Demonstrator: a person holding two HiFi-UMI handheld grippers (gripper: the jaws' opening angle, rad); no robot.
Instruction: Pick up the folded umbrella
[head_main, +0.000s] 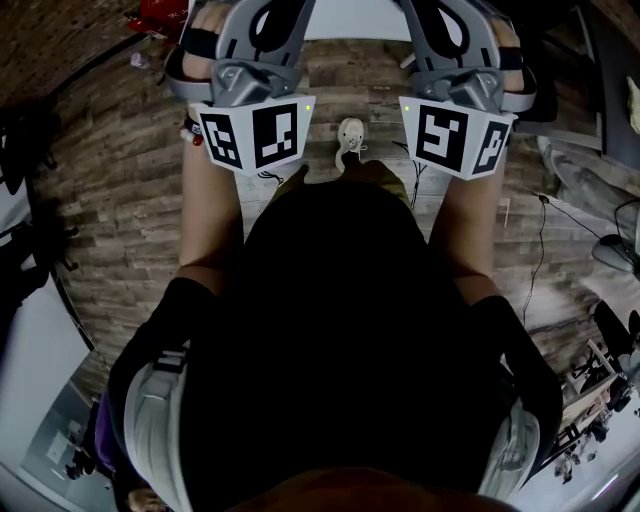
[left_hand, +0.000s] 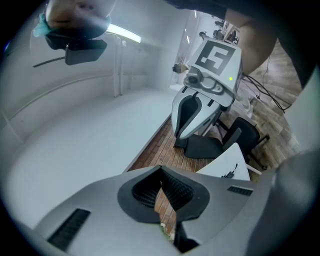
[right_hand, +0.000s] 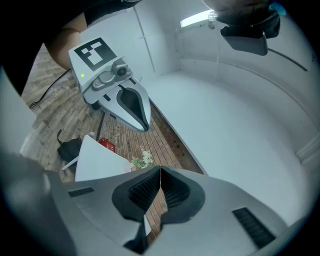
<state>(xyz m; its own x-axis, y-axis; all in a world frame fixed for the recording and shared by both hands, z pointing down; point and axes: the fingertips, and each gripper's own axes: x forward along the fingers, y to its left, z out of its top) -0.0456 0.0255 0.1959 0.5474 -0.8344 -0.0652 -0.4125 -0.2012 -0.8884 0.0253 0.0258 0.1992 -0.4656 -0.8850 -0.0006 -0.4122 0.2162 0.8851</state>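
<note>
Left tongs (left_hand: 161, 170), right tongs (right_hand: 160, 170) clenched empty above plank floor (head_main: 120, 200); white table (right_hand: 100, 160) near.

No words or numbers can be read anywhere. The left white plastic cube (head_main: 252, 135) and the right white plastic cube (head_main: 455, 135) carry black-and-white square code markers, patterns rather than letters. A small flat red packet (right_hand: 106, 145) bears white print, possibly lettering, too small to make out.
</note>
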